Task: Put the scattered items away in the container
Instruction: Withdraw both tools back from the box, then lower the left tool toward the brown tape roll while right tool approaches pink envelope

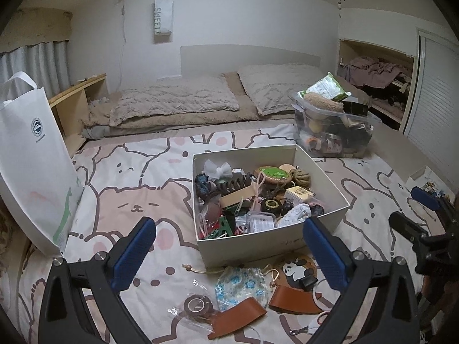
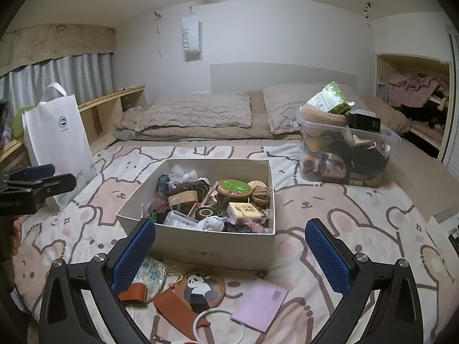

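Brown straps (image 2: 172,301) could be dropped beside the full box (image 2: 218,246), since both claws, left (image 1: 229,246) and right (image 2: 229,246), are held wide apart.

The left claw (image 1: 229,246) is spread wide, its two blue-padded fingers (image 1: 134,253) far apart with nothing between them. The right claw (image 2: 231,248) is equally wide and holds nothing. Both point forward and slightly down, side by side. Each shows at the edge of the other's view; a bit of hand (image 2: 15,236) shows behind the left one.
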`<state>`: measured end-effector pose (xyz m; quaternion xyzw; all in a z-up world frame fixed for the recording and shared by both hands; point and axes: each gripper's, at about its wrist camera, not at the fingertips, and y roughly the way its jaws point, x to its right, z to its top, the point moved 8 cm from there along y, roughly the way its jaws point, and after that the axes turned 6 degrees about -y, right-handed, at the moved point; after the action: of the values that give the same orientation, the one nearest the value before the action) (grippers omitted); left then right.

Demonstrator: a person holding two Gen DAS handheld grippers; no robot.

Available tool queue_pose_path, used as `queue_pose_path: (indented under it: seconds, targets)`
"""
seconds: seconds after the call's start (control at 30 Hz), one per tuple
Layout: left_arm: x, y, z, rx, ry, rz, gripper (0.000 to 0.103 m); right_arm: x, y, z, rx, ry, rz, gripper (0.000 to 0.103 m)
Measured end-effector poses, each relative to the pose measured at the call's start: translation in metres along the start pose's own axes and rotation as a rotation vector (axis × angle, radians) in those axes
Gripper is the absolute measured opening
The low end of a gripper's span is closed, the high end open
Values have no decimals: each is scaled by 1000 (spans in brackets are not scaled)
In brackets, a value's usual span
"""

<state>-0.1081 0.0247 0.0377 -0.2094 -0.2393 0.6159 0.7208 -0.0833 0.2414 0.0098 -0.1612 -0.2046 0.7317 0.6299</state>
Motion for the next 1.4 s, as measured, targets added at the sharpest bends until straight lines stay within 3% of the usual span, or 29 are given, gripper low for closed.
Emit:
queue_pose_path:
  seconds: [0.8,1.4]
  targets:
    - [-25,-1,-20,44,-13,-40,103,-3,0,-9,29,5,21,103]
    - [-40,25,-50,-4,16,-69,103,-2,30,-43,-55,49,-8,103]
